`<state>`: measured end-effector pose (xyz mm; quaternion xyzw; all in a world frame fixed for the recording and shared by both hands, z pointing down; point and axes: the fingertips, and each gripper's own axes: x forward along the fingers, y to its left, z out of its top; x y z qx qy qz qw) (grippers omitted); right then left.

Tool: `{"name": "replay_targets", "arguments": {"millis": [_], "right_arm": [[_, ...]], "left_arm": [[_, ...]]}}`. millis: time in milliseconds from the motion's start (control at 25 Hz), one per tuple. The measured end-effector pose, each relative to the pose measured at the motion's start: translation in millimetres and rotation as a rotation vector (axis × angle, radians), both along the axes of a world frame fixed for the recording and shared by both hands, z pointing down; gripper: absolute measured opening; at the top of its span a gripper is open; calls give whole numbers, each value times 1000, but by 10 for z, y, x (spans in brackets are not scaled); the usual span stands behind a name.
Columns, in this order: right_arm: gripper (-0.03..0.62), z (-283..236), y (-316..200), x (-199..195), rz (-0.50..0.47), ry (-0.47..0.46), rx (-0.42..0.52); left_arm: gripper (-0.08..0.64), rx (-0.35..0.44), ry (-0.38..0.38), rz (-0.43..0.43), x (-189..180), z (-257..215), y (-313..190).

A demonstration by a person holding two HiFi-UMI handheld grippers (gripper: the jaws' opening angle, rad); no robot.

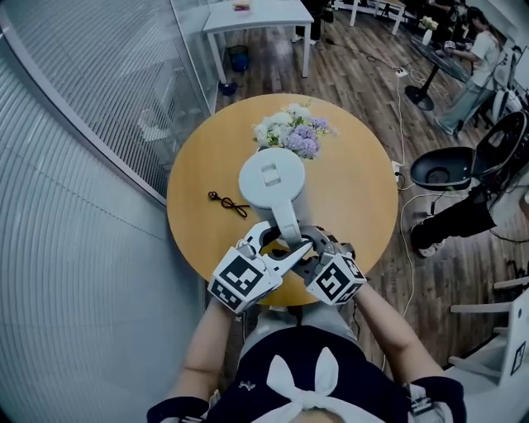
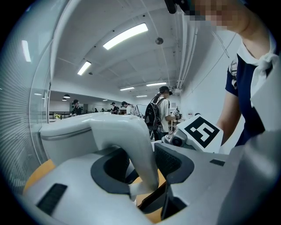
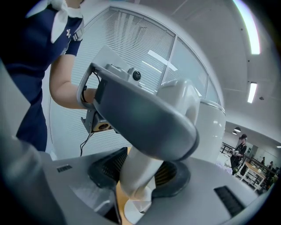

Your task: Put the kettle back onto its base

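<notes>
Nearest the camera, the person's forearms are seen reaching forward over the near edge of the round wooden desk. The left gripper and the right gripper are held close side by side there, their marker cubes almost touching.

In the left gripper view, the left gripper's fingers are seen closed narrowly on the white handle of the kettle, which is pinched between the dark pads. The cube of the right gripper is seen just beyond it.

In the right gripper view, the right gripper's fingers are likewise clamped on the same handle. The grey body of the left gripper is seen just above, across the handle, and the kettle's white body rises behind.

From above, the kettle is seen upright over the middle of the desk, lid up, with its handle pointing back towards the person. Whether it rests on the desk or is held just clear of it cannot be told.

A thin black cord lies on the desk to the left of the kettle, apart from it. A bunch of white and lilac flowers is set just behind the kettle, at the far edge.

Beyond the desk, a wooden floor, a white table and a black chair are seen.
</notes>
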<state>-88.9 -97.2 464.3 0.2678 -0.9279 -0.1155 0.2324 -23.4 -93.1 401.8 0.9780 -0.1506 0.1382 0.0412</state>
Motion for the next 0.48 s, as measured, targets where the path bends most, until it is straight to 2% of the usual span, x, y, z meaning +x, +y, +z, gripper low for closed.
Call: {"name": "replay_targets", "arguments": {"millis": [480], "right_arm": [[173,176,50,175,-106,-1,-48]], "left_arm": [[190,-44,-42,-98,190,187,-33]]}}
